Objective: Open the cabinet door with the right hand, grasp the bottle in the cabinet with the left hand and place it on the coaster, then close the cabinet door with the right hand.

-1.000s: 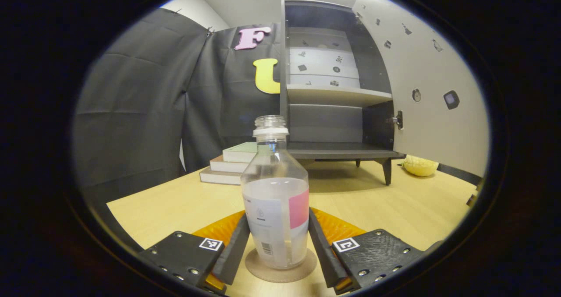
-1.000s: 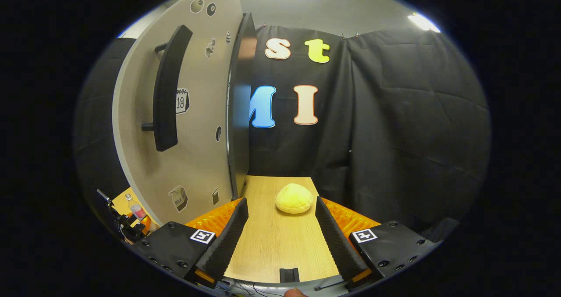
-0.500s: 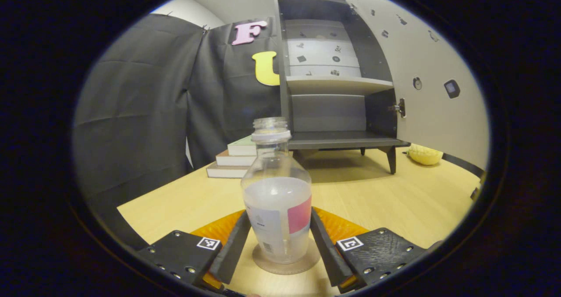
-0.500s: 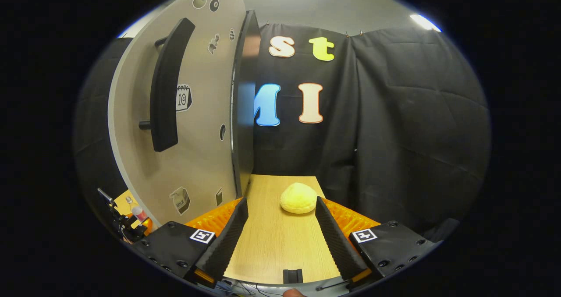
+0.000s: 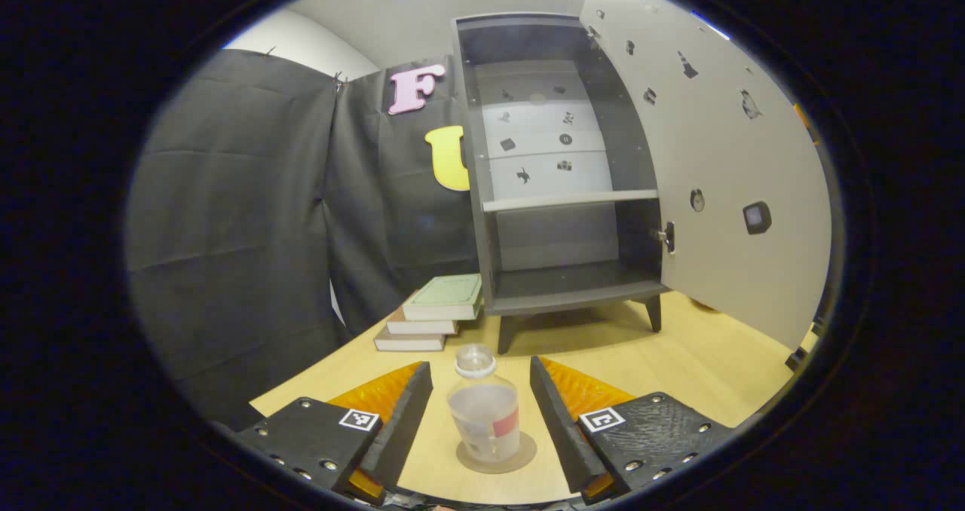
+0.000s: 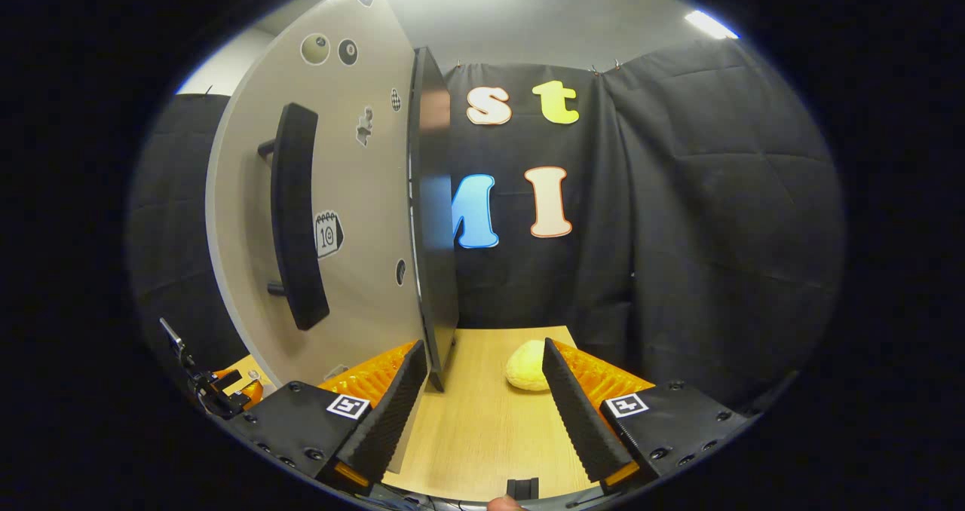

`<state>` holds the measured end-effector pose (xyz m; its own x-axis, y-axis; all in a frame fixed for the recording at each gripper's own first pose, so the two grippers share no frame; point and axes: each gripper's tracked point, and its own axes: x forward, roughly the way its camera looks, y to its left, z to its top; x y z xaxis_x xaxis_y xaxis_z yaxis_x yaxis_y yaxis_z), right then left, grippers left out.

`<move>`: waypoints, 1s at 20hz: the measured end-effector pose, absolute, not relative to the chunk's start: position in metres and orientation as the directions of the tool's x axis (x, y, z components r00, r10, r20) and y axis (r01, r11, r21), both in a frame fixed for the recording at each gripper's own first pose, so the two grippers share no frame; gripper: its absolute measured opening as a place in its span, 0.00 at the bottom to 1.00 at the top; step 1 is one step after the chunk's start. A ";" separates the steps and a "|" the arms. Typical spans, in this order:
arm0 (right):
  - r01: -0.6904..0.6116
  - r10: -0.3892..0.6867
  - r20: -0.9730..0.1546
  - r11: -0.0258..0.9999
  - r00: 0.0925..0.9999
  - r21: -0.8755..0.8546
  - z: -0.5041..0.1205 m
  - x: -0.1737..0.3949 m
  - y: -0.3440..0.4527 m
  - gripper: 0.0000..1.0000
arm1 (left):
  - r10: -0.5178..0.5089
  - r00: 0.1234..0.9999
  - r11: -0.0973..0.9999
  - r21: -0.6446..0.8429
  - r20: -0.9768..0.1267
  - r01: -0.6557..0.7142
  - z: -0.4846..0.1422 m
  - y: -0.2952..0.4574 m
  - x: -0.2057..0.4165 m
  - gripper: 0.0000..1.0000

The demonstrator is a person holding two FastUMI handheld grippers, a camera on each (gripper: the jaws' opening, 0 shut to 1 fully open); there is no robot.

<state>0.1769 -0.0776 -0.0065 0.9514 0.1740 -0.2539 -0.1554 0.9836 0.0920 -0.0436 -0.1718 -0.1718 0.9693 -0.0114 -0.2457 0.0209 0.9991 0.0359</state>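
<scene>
Bottle (image 5: 484, 413) upright on coaster (image 5: 495, 454), left tool (image 5: 480, 413) spread wide, clear of it. Right tool (image 6: 477, 398) wide, empty; cabinet door (image 6: 332, 194) edge just ahead-left, handle (image 6: 295, 213) vertical. Right side nearer, door needs closing.

The left gripper view faces the open cabinet (image 5: 562, 194) from across the table (image 5: 678, 360). The right gripper view sits close beside the door (image 6: 354, 194), which both views share.

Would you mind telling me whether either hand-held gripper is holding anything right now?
Nothing is held. The bottle stands free on the coaster between the open left hand-held gripper; the right hand-held gripper is open.
</scene>
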 end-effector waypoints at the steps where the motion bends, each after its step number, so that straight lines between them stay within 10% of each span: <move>1: -0.163 0.185 -0.243 0.981 0.952 0.106 0.001 0.179 -0.077 0.93 | -0.009 0.970 0.999 0.035 -0.244 0.018 -0.161 -0.172 -0.043 0.81; 20: -0.301 0.311 -0.164 0.950 0.936 0.084 0.060 0.174 0.011 0.96 | -0.170 0.984 0.985 -0.011 -0.058 0.170 -0.018 -0.161 0.037 0.79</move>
